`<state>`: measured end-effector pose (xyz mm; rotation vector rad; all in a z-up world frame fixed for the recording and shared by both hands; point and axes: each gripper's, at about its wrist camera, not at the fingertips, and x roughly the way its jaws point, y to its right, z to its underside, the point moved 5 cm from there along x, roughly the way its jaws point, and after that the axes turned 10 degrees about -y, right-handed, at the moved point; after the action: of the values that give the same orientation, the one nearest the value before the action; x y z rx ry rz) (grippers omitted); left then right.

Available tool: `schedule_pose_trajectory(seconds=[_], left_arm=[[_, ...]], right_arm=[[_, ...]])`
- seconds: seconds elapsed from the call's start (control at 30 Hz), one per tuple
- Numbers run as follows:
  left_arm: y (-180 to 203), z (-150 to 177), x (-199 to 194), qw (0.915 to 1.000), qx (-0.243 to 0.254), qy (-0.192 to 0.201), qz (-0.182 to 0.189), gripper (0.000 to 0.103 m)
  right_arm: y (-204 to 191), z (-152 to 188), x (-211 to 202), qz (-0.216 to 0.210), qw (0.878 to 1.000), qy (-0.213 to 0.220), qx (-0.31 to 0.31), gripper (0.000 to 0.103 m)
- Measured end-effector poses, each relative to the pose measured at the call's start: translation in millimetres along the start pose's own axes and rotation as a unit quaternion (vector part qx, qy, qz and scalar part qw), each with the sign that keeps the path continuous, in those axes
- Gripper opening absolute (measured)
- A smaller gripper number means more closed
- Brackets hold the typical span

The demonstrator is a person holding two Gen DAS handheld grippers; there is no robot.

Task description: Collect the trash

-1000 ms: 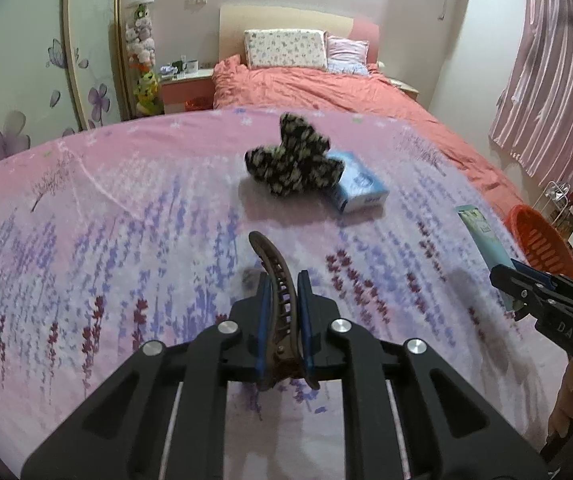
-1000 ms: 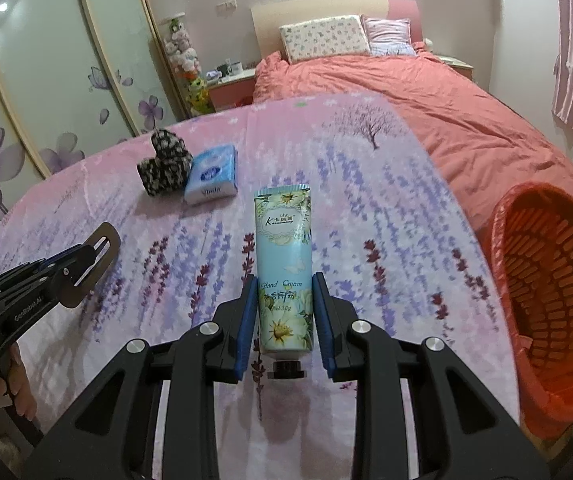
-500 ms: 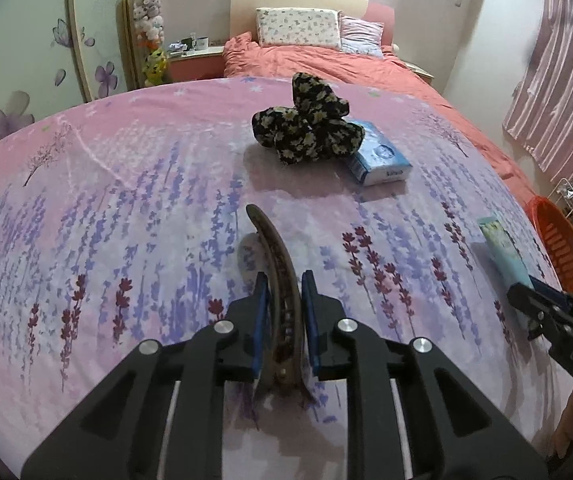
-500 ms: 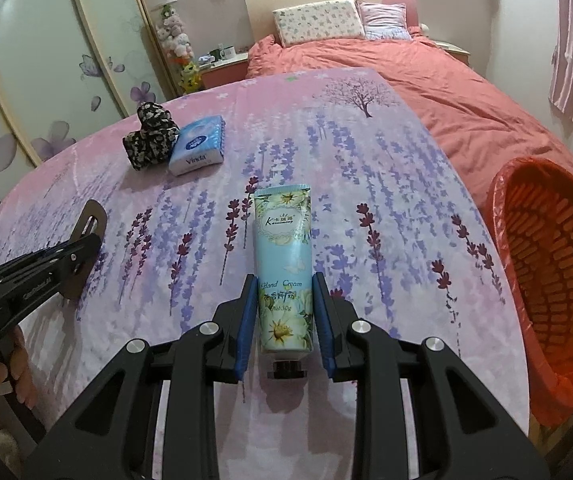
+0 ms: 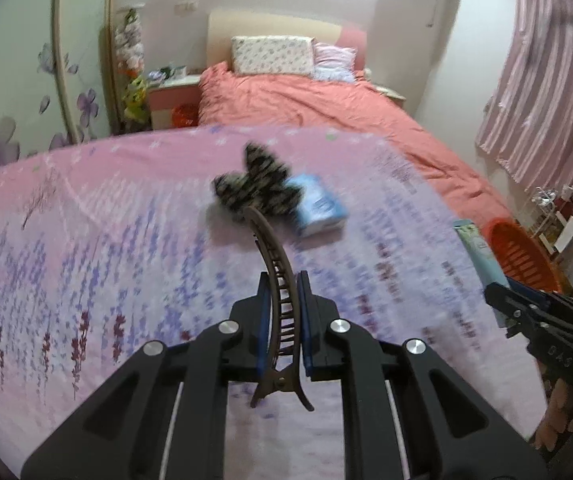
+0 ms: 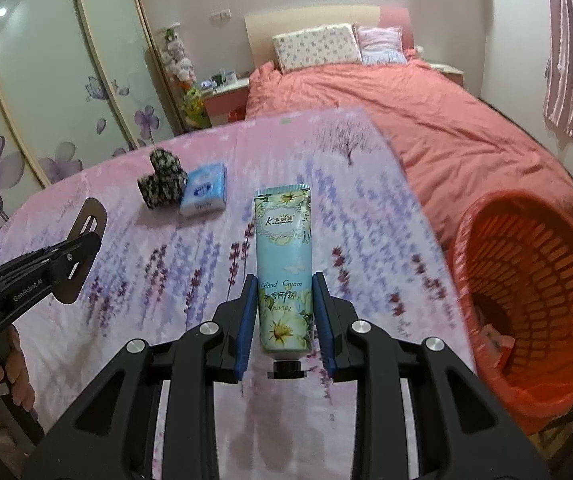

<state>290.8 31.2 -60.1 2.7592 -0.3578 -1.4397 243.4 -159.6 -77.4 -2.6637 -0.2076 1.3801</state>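
I see a table [image 6: 326,168] draped in a pink cloth [image 5: 86,208] printed with purple lavender sprigs and a small tree motif near its far edge. Lying directly on it, toward the far side, I note a black floral scrunchie [image 6: 162,180] and a blue tissue pack [image 6: 204,189], touching side by side, the pack to the right. The rest of the cloth I can see carries only its print, partly blurred.
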Motion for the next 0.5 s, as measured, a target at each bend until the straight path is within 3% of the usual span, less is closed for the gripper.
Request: schedule_pose_trajectory(seconds=[0.2,0.5], left_arm=[[50,-15,-29,0.9988,0.039,0.026,0.011,0.014],[121,-23,-42,0.9944,0.088,0.036,0.048,0.014]], right_arm=[[20,-8,-35,0.008,0.999,0.034,0.008,0.028],[71,-13,-81,0.027,0.996,0.075,0.038,0.028]])
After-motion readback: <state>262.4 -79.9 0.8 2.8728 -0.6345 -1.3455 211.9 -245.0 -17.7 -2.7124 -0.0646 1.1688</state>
